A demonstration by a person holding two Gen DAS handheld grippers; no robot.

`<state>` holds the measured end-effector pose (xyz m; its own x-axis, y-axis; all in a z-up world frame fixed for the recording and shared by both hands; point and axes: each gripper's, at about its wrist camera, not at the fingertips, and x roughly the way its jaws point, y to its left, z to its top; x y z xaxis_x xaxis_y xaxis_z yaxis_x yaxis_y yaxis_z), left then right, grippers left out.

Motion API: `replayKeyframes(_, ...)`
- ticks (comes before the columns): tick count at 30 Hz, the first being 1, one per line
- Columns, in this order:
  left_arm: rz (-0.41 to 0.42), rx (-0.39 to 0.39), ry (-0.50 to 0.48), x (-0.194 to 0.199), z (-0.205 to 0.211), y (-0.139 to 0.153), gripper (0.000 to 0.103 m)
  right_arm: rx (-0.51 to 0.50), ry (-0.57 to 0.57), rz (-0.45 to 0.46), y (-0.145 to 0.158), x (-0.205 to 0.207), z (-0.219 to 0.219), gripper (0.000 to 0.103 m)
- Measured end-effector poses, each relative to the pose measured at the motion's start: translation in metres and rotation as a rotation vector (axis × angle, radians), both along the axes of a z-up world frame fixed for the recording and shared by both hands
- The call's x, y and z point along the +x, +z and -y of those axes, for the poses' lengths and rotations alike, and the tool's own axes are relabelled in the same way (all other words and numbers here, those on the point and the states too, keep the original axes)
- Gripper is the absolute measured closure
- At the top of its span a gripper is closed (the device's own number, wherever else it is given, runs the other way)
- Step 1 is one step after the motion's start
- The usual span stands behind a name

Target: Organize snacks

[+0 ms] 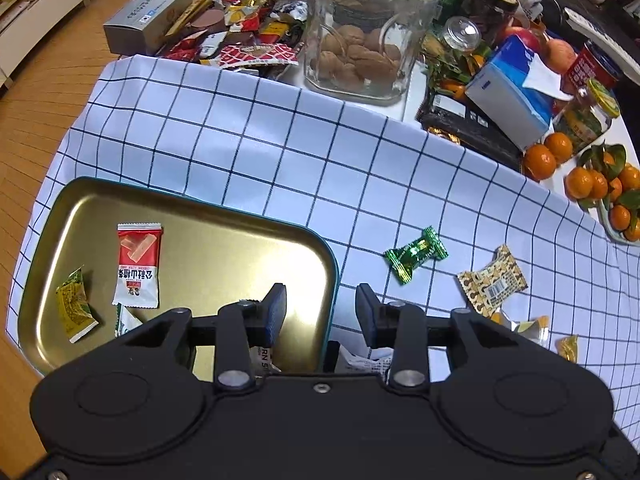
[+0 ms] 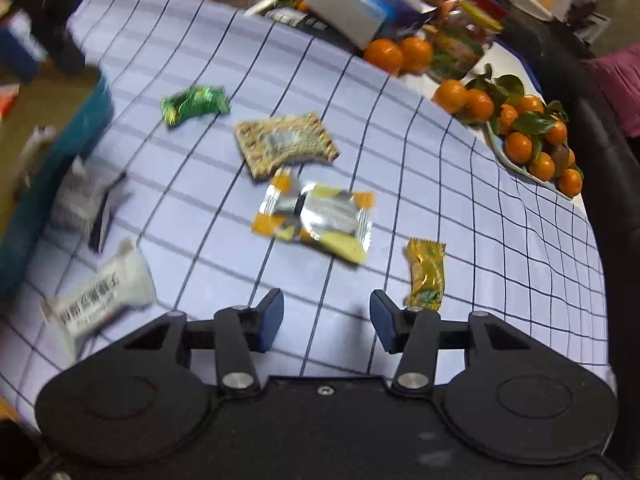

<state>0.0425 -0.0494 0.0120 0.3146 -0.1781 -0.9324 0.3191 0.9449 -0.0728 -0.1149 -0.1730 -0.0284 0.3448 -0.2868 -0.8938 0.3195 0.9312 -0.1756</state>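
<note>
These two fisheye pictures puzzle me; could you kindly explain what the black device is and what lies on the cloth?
Each picture comes from a camera on a handheld two-finger gripper, looking along its fingers. The left gripper hangs open over the edge of a gold tray holding a red-and-white packet. The right gripper is open above the checked tablecloth. Loose there lie a green candy, a brown patterned packet, a silver-orange packet and a yellow candy. Neither holds anything.

Three snacks [image 1: 138, 266] in tray [image 1: 200, 208]; jar [image 1: 370, 28] behind; more snacks [image 1: 416, 254] right.
</note>
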Motion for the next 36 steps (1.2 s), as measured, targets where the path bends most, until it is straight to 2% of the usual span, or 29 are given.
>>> replayKeyframes(2, 0.003, -0.002, 0.016, 0.002, -0.004, 0.001, 0.056, 0.104, 0.022, 0.066, 0.01, 0.002, -0.004, 0.053)
replayKeyframes(5, -0.001, 0.002, 0.036, 0.005, -0.011, 0.0, 0.056, 0.234, 0.09, 0.1, 0.012, 0.011, -0.022, 0.054)
replayKeyframes(7, -0.004, 0.002, 0.049, 0.009, -0.017, -0.001, 0.056, 0.254, 0.142, 0.087, 0.008, 0.015, -0.037, 0.054)
replayKeyframes(11, -0.014, -0.006, 0.065, 0.014, -0.023, -0.002, 0.056, 0.258, 0.229, 0.004, -0.006, 0.021, -0.06, 0.054)
replayKeyframes(13, -0.022, -0.012, 0.056, 0.014, -0.024, -0.002, 0.056, 0.233, 0.264, -0.044, -0.013, 0.017, -0.069, 0.054)
replayKeyframes(16, -0.018, -0.017, 0.045, 0.011, -0.022, 0.0, 0.056, 0.139, 0.298, -0.091, -0.018, 0.011, -0.071, 0.054)
replayKeyframes(20, -0.018, -0.024, 0.04, 0.008, -0.021, 0.001, 0.056, 0.031, 0.189, -0.105, -0.016, 0.009, -0.042, 0.055)
replayKeyframes(22, -0.016, -0.025, 0.043, 0.008, -0.023, 0.001, 0.056, -0.037, 0.125, -0.074, -0.014, 0.012, -0.031, 0.054)
replayKeyframes(24, -0.019, -0.029, 0.055, 0.01, -0.026, 0.001, 0.056, -0.06, 0.136, -0.004, -0.005, 0.015, -0.028, 0.055)
replayKeyframes(27, -0.032, -0.045, 0.081, 0.015, -0.031, 0.001, 0.056, 0.01, 0.162, 0.074, 0.007, 0.022, -0.035, 0.054)
replayKeyframes(30, -0.036, -0.056, 0.095, 0.018, -0.034, 0.002, 0.056, 0.149, 0.155, 0.12, 0.009, 0.031, -0.042, 0.054)
replayKeyframes(34, -0.033, -0.049, 0.094, 0.021, -0.04, 0.002, 0.056, 0.333, 0.089, 0.119, 0.0, 0.046, -0.042, 0.053)
replayKeyframes(36, -0.031, -0.043, 0.094, 0.023, -0.044, 0.002, 0.056, 0.375, 0.061, 0.124, -0.003, 0.051, -0.044, 0.053)
